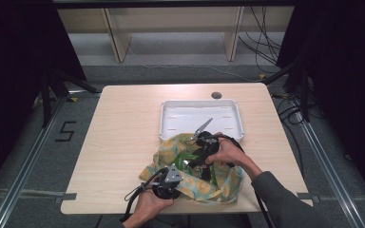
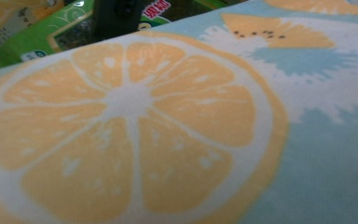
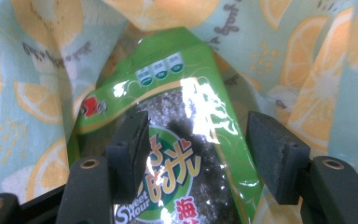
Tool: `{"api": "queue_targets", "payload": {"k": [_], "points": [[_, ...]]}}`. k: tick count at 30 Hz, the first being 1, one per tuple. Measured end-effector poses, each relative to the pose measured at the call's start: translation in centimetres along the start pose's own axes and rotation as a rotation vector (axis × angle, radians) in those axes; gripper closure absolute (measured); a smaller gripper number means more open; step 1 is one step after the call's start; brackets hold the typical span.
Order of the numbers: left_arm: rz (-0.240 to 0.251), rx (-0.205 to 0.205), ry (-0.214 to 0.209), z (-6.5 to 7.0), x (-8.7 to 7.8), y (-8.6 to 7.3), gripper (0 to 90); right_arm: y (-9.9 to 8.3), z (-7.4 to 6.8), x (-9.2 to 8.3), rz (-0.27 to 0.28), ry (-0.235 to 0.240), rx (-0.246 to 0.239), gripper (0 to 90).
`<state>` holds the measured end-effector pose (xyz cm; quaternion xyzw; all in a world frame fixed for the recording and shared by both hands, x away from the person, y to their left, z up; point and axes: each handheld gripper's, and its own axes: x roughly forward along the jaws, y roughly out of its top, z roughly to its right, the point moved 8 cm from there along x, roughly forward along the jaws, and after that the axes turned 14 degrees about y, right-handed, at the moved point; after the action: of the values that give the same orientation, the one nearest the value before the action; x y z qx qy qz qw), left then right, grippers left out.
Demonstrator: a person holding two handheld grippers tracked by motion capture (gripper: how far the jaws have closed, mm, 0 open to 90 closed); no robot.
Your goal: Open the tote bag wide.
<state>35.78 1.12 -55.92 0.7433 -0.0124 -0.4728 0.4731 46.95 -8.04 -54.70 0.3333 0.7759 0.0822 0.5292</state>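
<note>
Black foam pads of the right claw (image 3: pixel 198 154) stand apart over a green snack packet (image 3: pixel 182 140), 1 pad at each side of its glossy printed face; the pads do not press on it, so this claw is open. The packet lies inside a fabric bag (image 3: pixel 37 70) printed with orange citrus slices on pale blue, whose cloth rises around it on all sides. In the high view the right claw (image 1: pixel 196 159) dips into the bag's mouth from the far side, held by the right hand (image 1: pixel 225 152). The left claw (image 1: pixel 170 178), held by the left hand (image 1: pixel 149 204), sits at the bag's near edge and is closed on the cloth; its own view shows the print pressed close to the lens. The bag (image 1: pixel 209 183) lies on the wooden tabletop (image 1: pixel 123 137), touching a white tray (image 1: pixel 171 111) just behind it.
</note>
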Motion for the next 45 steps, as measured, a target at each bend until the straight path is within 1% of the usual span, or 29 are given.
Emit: {"api": "queue_targets", "payload": {"k": [1,3,4,5,6,7,9,10,11,12,13,15,16,19,23,25,26,27,29,30,31,33,34,36,37,38,39,41,45], "points": [[-0.001,-0.003,-0.005,0.1,0.0,0.0,89.7,-0.1,-0.4,0.1,-0.001,0.03,0.022,41.6],[-0.002,-0.004,-0.004,0.1,0.1,0.0,89.7,-0.2,-0.4,0.3,-0.006,0.033,0.023,41.9],[0.002,0.017,-0.004,0.1,0.1,0.0,89.7,-0.2,-0.5,0.4,-0.01,0.04,0.037,42.1],[0.002,0.014,-0.005,0.1,0.2,0.0,89.8,-0.3,-0.9,0.5,-0.019,0.069,0.06,42.9],[0.002,0.014,-0.005,0.1,0.2,0.0,89.7,-0.3,-0.9,0.5,-0.019,0.069,0.06,42.9],[-0.01,-0.01,-0.009,0.2,0.2,0.0,89.7,-0.2,-0.7,0.4,-0.01,0.053,0.037,43.6],[-0.012,-0.011,-0.009,0.2,0.3,-0.1,89.7,-0.1,-1.0,0.3,-0.004,0.066,0.039,44.7],[-0.006,0.008,0.002,0.0,0.4,0.0,89.7,0.0,-1.1,0.3,0.001,0.071,0.038,45.3],[-0.012,-0.009,-0.008,0.2,0.4,0.0,89.7,0.0,-1.2,0.2,0.001,0.071,0.028,45.9],[-0.014,-0.014,-0.006,0.2,0.4,0.0,89.7,0.0,-1.2,0.0,-0.001,0.061,0.04,46.7],[-0.013,-0.014,0.005,0.2,0.4,0.0,89.7,0.0,-1.1,-0.2,-0.004,0.054,0.027,47.7],[-0.017,-0.012,-0.003,0.2,0.5,-0.1,89.7,0.1,-1.5,-0.5,0.007,0.063,0.048,50.2],[-0.018,-0.01,0.003,0.2,0.5,-0.1,89.7,0.2,-1.9,-0.8,0.019,0.085,0.055,52.8],[-0.022,-0.013,0.004,0.2,0.5,-0.2,89.7,0.4,-2.1,-1.1,0.03,0.095,0.052,55.2],[-0.024,-0.014,0.007,0.2,0.6,-0.2,89.7,0.5,-2.7,-1.6,0.027,0.109,0.038,58.7],[-0.023,-0.019,-0.002,0.2,0.6,-0.2,89.7,0.5,-3.0,-1.8,0.026,0.108,0.05,59.7],[-0.024,0.004,0.01,0.0,0.6,-0.3,89.7,0.5,-3.3,-1.9,0.021,0.104,0.052,60.5],[-0.024,0.004,0.01,0.0,0.6,-0.3,89.7,0.5,-3.3,-1.9,0.021,0.104,0.052,60.5],[-0.024,0.001,0.012,0.0,0.6,-0.3,89.7,0.6,-3.5,-2.1,0.017,0.119,0.033,62.2],[-0.027,-0.007,0.011,0.1,0.6,-0.3,89.7,0.6,-3.4,-2.2,0.019,0.102,0.034,62.6],[-0.027,0.0,0.012,0.0,0.6,-0.3,89.7,0.8,-3.4,-2.0,0.033,0.119,-0.001,62.7],[-0.023,0.006,0.012,0.0,0.6,-0.3,89.7,0.6,-3.5,-2.0,0.017,0.109,0.024,63.4],[-0.029,-0.015,0.011,0.1,0.6,-0.3,89.7,0.5,-3.6,-2.0,0.012,0.112,0.047,63.7],[-0.022,0.006,0.015,-0.1,0.5,-0.2,89.7,0.4,-3.7,-2.0,0.002,0.107,0.052,65.1],[-0.02,0.003,0.012,-0.1,0.6,-0.2,89.7,0.5,-3.8,-1.9,-0.002,0.131,0.026,66.0],[-0.019,-0.001,0.004,0.1,0.5,-0.2,89.7,0.5,-3.8,-1.8,0.004,0.128,0.012,67.7],[-0.017,-0.004,0.004,0.1,0.5,-0.2,89.7,0.4,-3.9,-1.9,-0.003,0.122,0.036,69.0],[-0.016,-0.003,0.005,0.0,0.5,-0.2,89.7,0.4,-4.2,-2.0,-0.004,0.132,0.047,71.5],[-0.016,0.0,0.006,0.1,0.5,-0.2,89.7,0.4,-4.3,-2.2,-0.004,0.142,0.014,75.2]]}}
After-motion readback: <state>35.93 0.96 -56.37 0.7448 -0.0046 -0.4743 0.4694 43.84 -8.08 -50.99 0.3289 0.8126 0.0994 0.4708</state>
